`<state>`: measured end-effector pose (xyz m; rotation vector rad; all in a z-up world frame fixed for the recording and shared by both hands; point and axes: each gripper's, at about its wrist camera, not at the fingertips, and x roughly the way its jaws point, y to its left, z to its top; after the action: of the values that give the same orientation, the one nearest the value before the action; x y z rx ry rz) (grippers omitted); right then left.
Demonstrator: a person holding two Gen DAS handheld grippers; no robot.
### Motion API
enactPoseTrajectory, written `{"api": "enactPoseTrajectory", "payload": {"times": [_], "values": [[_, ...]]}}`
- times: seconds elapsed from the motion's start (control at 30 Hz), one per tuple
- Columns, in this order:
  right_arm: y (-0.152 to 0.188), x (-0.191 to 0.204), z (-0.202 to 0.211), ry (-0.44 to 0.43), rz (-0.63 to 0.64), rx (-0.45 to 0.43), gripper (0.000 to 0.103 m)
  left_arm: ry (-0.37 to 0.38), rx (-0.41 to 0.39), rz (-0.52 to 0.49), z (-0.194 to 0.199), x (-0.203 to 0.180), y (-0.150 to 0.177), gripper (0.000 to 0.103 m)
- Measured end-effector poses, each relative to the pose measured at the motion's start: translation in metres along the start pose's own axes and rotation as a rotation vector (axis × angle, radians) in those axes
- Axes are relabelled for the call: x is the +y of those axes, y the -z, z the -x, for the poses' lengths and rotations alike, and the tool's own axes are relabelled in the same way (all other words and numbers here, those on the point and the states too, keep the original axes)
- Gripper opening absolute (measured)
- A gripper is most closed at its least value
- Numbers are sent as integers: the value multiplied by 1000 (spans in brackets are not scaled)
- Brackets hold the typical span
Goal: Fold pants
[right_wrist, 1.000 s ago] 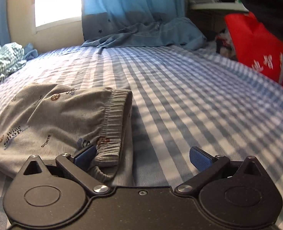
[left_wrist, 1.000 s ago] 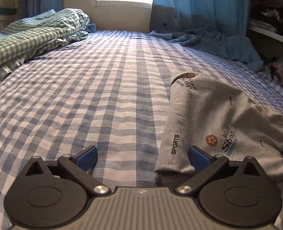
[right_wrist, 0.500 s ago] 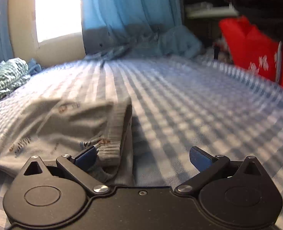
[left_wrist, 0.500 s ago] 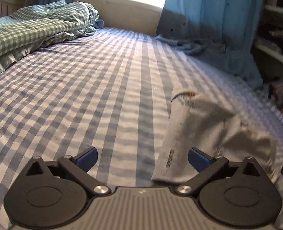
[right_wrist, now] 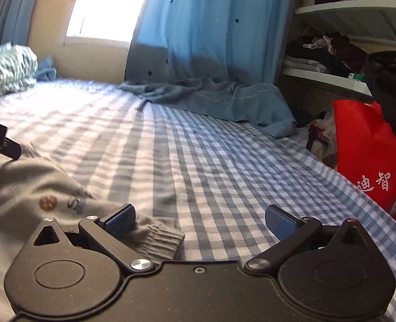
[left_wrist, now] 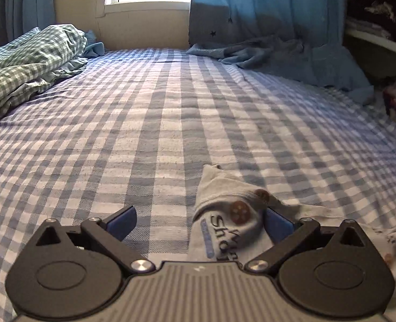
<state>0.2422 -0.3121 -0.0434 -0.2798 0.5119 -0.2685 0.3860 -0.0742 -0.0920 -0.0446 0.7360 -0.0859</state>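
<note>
Both spread wide, gripping nothing: left gripper (left_wrist: 199, 218) over pants (left_wrist: 224, 222), right gripper (right_wrist: 199, 217) seemingly at waistband (right_wrist: 157, 237), poised for folding.

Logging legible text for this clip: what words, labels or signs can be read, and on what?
"Sho", cut off by a fold: grey pants.
Line above it: partly hidden, unreadable.
"迪智", further characters cut off: red bag.
Print on pants in right wrist view: too blurred.

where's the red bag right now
In the right wrist view the red bag stands at the far right, off the checked bed's edge, below the cluttered shelves.
</note>
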Motion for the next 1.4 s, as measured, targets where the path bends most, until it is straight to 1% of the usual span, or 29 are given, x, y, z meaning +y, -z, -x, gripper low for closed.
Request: {"api": "enactPoseTrajectory", "payload": {"times": [0.07,0.1,0.2,0.27,0.33,0.43,0.5,0.57,0.67,0.77,0.83,0.93,1.0,1.03,1.13,1.23,1.4], "values": [[6,1,-10,12,33,22,102,38,12,64,-13,9,3,103],[8,1,-14,5,43,28,102,42,-8,80,-13,11,3,103],[12,4,-22,0,63,51,102,16,-10,44,-15,6,5,103],[13,9,-18,19,84,34,102,6,-7,31,-14,3,4,103],[14,13,-17,32,104,26,102,18,-6,42,-13,4,2,103],[12,9,-15,17,86,24,102,37,11,69,-6,10,-2,103],[8,4,2,22,66,-20,102,31,24,100,9,13,-4,103],[5,0,28,11,31,-83,102,54,-1,138,32,15,-1,103],[3,3,60,-58,-10,-105,102,102,-28,150,66,24,13,103],[9,15,76,-98,1,-65,102,115,-7,133,90,27,38,103],[18,19,83,-102,-15,-34,102,116,12,112,99,28,58,103],[32,20,90,-96,-65,28,102,91,45,82,103,29,85,103],[43,19,91,-88,-103,78,102,81,-41,23,113,25,104,103],[48,16,91,-91,-129,96,102,74,-48,8,114,24,109,103],[52,11,90,-111,-184,121,102,78,-46,13,115,24,107,103],[55,9,82,-141,-206,167,102,89,-53,22,115,26,107,103],[57,0,79,-177,-269,187,102,82,-54,16,116,26,108,103]]}}
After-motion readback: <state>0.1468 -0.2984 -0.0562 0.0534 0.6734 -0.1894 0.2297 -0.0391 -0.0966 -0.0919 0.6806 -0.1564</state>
